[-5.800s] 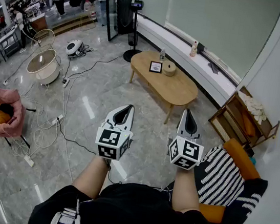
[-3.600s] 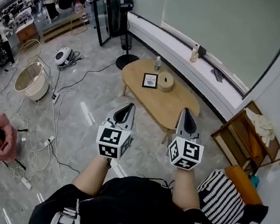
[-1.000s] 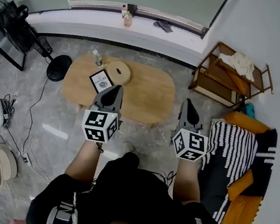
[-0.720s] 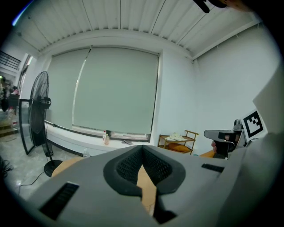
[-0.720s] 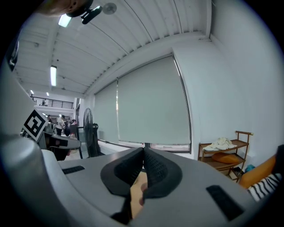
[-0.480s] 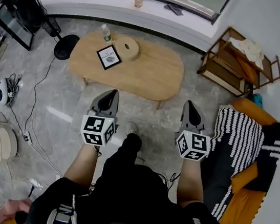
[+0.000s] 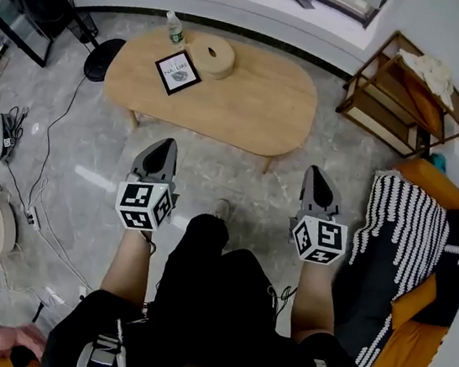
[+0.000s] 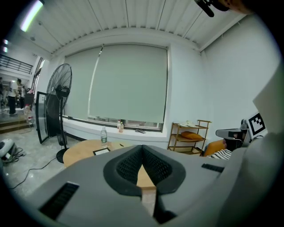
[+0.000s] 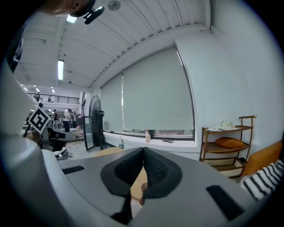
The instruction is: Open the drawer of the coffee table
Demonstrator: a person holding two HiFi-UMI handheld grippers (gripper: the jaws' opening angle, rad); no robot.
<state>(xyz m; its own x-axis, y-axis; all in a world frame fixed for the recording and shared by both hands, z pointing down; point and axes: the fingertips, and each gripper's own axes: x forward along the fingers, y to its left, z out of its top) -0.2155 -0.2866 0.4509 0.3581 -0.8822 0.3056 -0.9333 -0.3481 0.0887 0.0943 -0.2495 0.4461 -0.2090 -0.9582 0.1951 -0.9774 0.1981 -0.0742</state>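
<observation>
Both tongs are shut tight and hold nothing. Left gripper (image 7: 165, 146) and right gripper (image 7: 314, 173) are held side by side, well apart from each other, over the grey marble floor (image 7: 72, 156). Ahead of their tips stands the oval wooden coffee table (image 7: 257, 106), touched by neither gripper. At its left end stand a water bottle (image 7: 175, 30), a framed card (image 7: 178, 73) and a round wooden box (image 7: 213, 56).
</observation>
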